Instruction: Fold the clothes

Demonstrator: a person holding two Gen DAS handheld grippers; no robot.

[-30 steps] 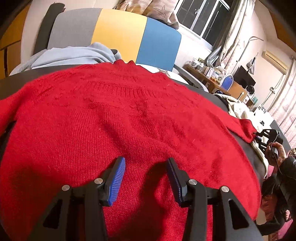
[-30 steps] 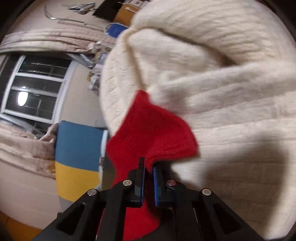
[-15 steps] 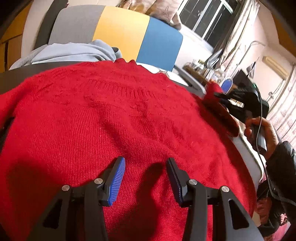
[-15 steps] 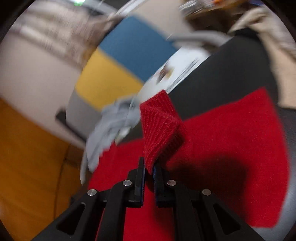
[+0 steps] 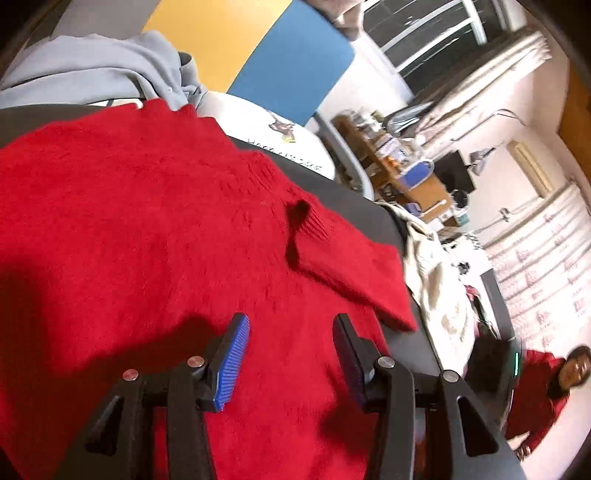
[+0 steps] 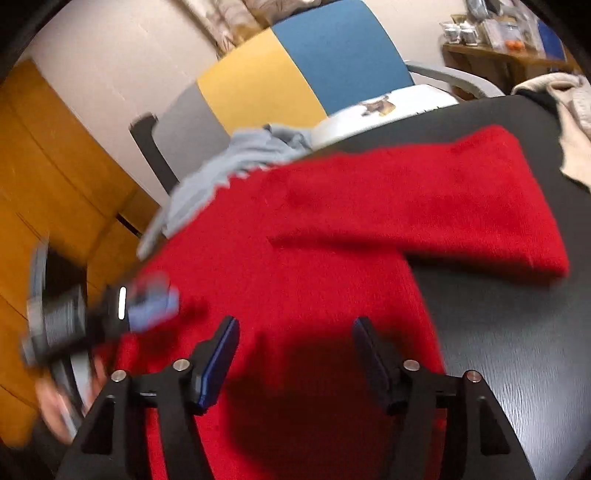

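— What's behind the dark surface point(image 6: 509, 332)?
— A chair with grey, yellow and blue panels point(image 6: 295, 70), a window point(image 5: 436, 33) with curtains point(image 5: 491, 74), and a cluttered wooden shelf point(image 5: 402, 166).

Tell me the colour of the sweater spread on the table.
Red, a plain knit with no pattern: the sweater shows best in the right wrist view, one sleeve folded across it.

Red sweater point(image 6: 314, 229): lower hem cut off below the right hand-held gripper point(image 6: 295, 354). Left hand-held gripper point(image 6: 92, 317): motion-blurred, state unreadable there.
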